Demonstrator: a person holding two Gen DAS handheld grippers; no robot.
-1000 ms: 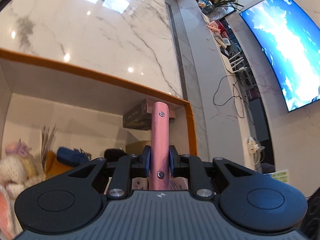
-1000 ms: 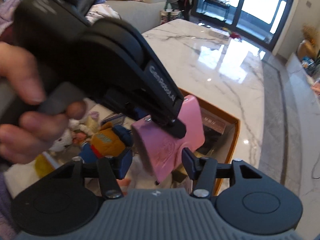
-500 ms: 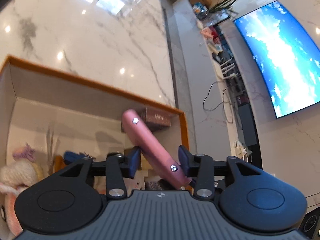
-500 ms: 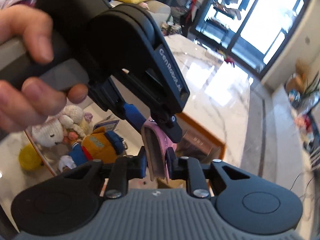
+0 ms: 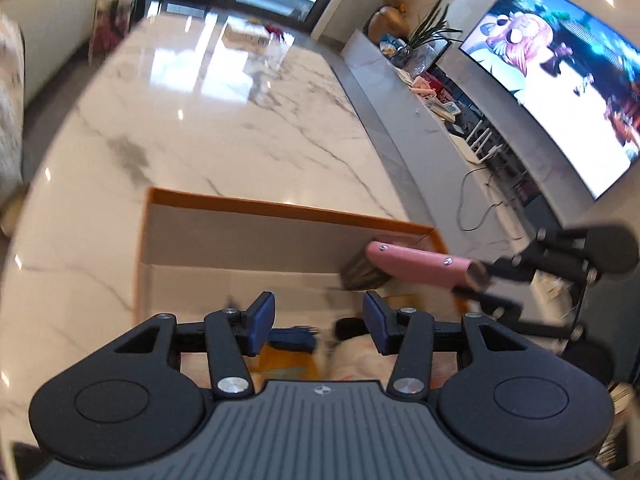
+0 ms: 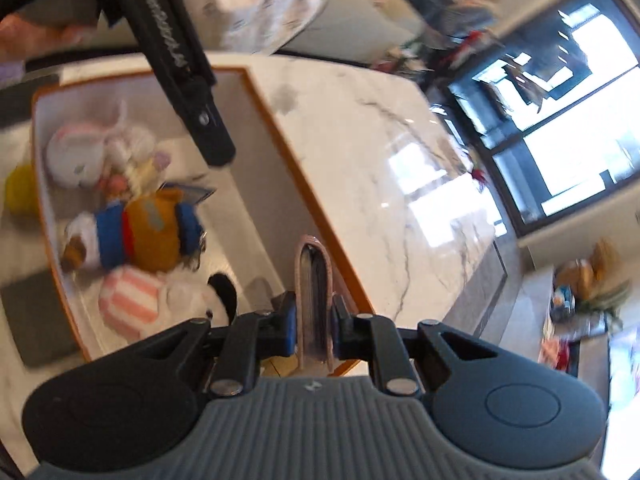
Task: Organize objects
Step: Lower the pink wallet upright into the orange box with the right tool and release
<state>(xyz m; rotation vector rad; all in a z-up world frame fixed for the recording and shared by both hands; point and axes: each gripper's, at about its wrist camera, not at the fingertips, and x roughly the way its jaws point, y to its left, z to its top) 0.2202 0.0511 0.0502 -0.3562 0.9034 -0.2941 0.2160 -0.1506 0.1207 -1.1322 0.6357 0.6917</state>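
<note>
My right gripper (image 6: 314, 330) is shut on a pink wallet (image 6: 314, 280), held edge-up over the right end of the orange-rimmed box (image 6: 280, 128). In the left wrist view the pink wallet (image 5: 416, 266) hangs level over the box's far right corner, held by the right gripper (image 5: 476, 280) coming in from the right. My left gripper (image 5: 318, 322) is open and empty above the box (image 5: 280, 210). Its black finger (image 6: 200, 120) shows at the top left of the right wrist view.
The box holds plush toys: a white bunny (image 6: 88, 152), an orange and blue doll (image 6: 148, 232) and a pink-striped toy (image 6: 132, 304). A brown box (image 5: 362, 274) lies under the wallet. The marble table (image 5: 224, 120) spreads beyond. A TV (image 5: 560, 80) stands at the right.
My left gripper opened and let go of the pink wallet, then pulled back. My right gripper closed on the wallet and holds it alone, over the box's right end.
</note>
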